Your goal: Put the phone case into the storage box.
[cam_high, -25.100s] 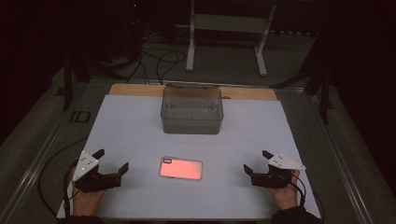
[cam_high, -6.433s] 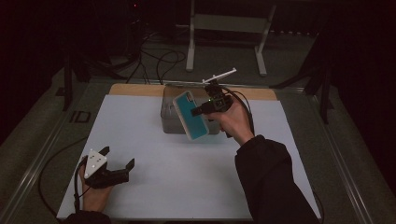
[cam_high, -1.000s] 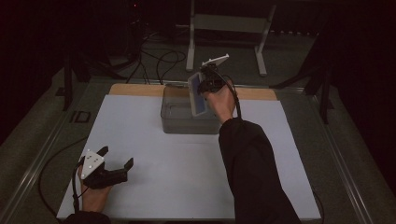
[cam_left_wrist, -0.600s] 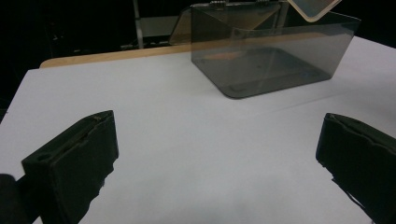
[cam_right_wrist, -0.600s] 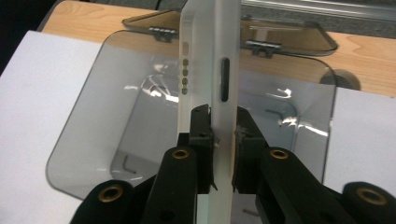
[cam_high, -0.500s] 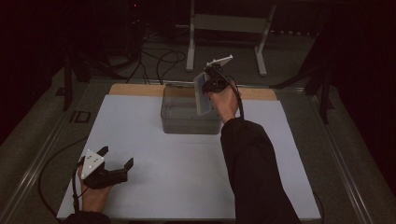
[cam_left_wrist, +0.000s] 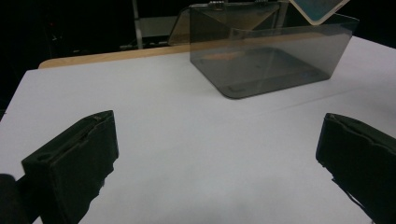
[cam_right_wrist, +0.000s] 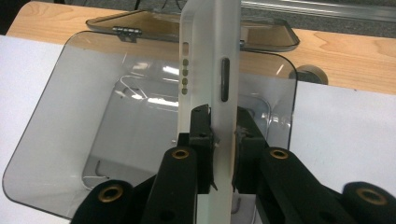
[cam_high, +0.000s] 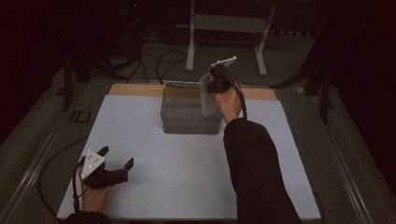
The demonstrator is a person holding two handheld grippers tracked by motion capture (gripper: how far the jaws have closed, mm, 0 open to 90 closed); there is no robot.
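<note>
While my left gripper (cam_high: pixel 117 157) rests on the white table sheet (cam_high: pixel 177 163), well short of the clear box (cam_high: pixel 190 112) and off toward its near-left corner, its jaws stand spread wide with only bare sheet between them; in the left gripper view the box sits well beyond them.

Box: smoky transparent plastic, lid (cam_right_wrist: pixel 261 35) swung open behind it, lying toward the wooden table edge (cam_right_wrist: pixel 345 60).

My right gripper (cam_high: pixel 212 86) hangs over the box's right end, raised above the rim. Its jaws pinch the phone (cam_right_wrist: pixel 212 70) by its two flat faces. Phone stands on edge, upright, side buttons facing the right gripper view, lower end hidden behind the jaws, directly over the box's open interior.
</note>
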